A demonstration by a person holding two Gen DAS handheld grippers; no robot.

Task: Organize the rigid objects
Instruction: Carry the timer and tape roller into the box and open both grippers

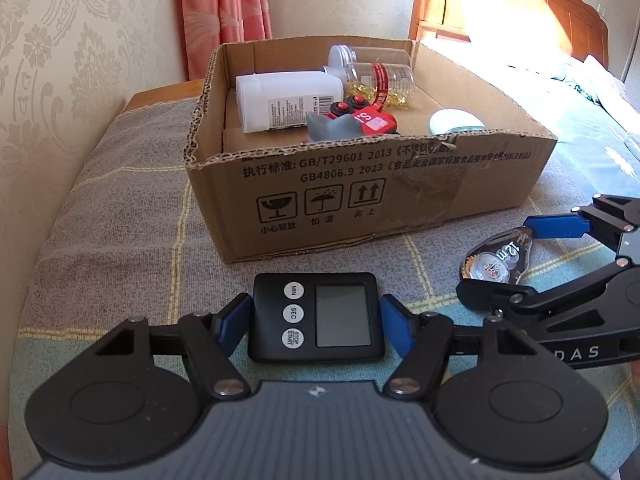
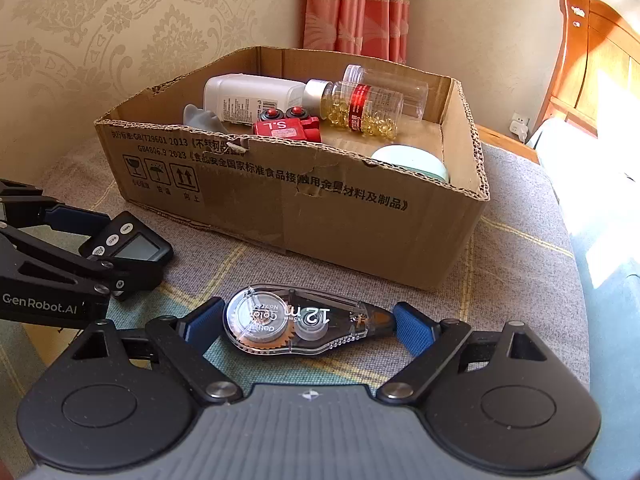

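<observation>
Left hand-held gripper (image 1: 316,320): clamped on the black timer (image 1: 314,318).
Right hand-held gripper (image 2: 308,322): pads squeeze the clear tape roller (image 2: 304,320).
Cardboard box (image 1: 360,196): behind both, on the bed.

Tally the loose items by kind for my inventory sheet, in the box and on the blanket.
Bottles: 3 (white bottle, capsule bottle, clear bottle)
Toys: 2 (red toy, grey toy)
Round green dish: 1
Timer: 1
Correction tape: 1
Total: 8
</observation>
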